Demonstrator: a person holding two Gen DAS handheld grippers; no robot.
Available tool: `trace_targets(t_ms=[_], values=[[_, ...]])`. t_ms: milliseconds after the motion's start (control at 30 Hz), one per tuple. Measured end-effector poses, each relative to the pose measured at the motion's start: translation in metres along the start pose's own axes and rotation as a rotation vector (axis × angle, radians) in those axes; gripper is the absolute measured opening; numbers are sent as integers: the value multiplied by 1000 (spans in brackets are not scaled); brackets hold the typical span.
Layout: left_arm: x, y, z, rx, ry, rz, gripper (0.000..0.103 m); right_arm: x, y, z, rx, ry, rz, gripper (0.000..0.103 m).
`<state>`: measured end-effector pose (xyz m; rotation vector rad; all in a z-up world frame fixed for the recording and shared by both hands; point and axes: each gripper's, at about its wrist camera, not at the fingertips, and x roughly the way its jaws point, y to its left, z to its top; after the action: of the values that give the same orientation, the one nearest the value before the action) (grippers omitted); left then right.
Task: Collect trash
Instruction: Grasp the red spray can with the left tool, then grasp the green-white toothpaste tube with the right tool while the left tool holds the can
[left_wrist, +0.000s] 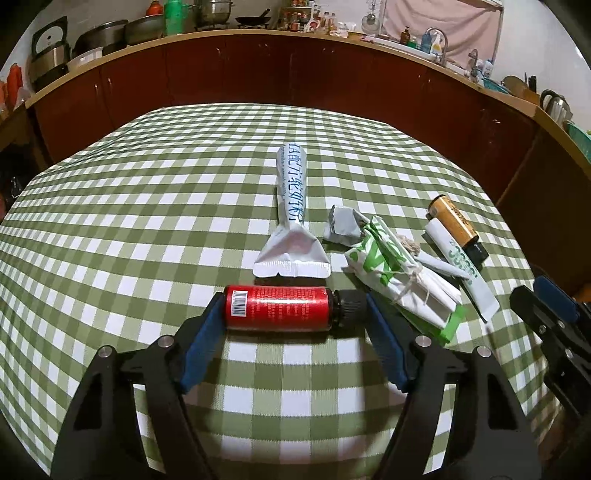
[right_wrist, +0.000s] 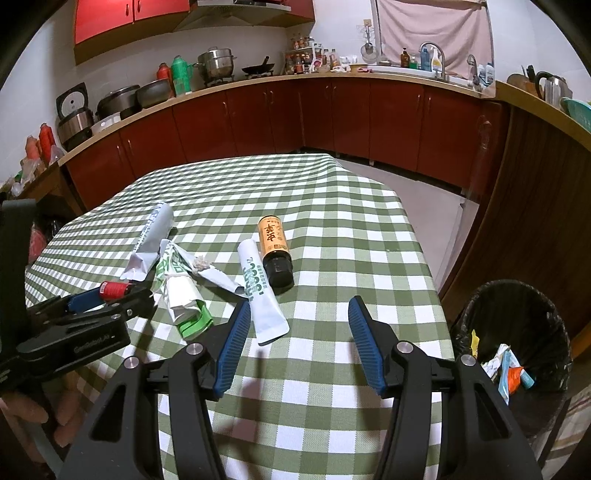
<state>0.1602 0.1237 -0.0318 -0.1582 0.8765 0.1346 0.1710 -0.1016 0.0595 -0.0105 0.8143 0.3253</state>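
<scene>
Key relation: the red bottle (left_wrist: 286, 308) lies crosswise between the fingers of the left gripper (left_wrist: 293, 314), its long axis running straight from one pad to the other, black cap toward the right pad.
Left fingers: closed in on the bottle's two ends, base against one pad and cap against the other; it looks pinched endwise, low over the table (left_wrist: 110, 221).
Right fingers: the right gripper (right_wrist: 299, 343) is spread wide and holds nothing, hovering above the cloth near the table's right edge.
Bin: the black trash bin (right_wrist: 517, 332) stands on the floor off the table's right side, nearer the right gripper; some wrappers already lie inside.
In the way: to reach the bin the bottle would, I'd guess, pass over the white tube (left_wrist: 291, 218), the green-and-white wrapper (left_wrist: 402, 280), and the orange bottle (right_wrist: 273, 247).
Risk: an end-to-end grip may slip.
</scene>
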Motion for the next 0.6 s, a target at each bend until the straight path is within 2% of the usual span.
trace_targets(t_ms=[233, 600], values=[[-14, 16, -10, -4, -19, 5, 72, 2, 14, 1, -23, 7, 15, 55], [-35, 68, -7, -61, -55, 96, 72, 13, 56, 9, -105, 17, 71, 55]])
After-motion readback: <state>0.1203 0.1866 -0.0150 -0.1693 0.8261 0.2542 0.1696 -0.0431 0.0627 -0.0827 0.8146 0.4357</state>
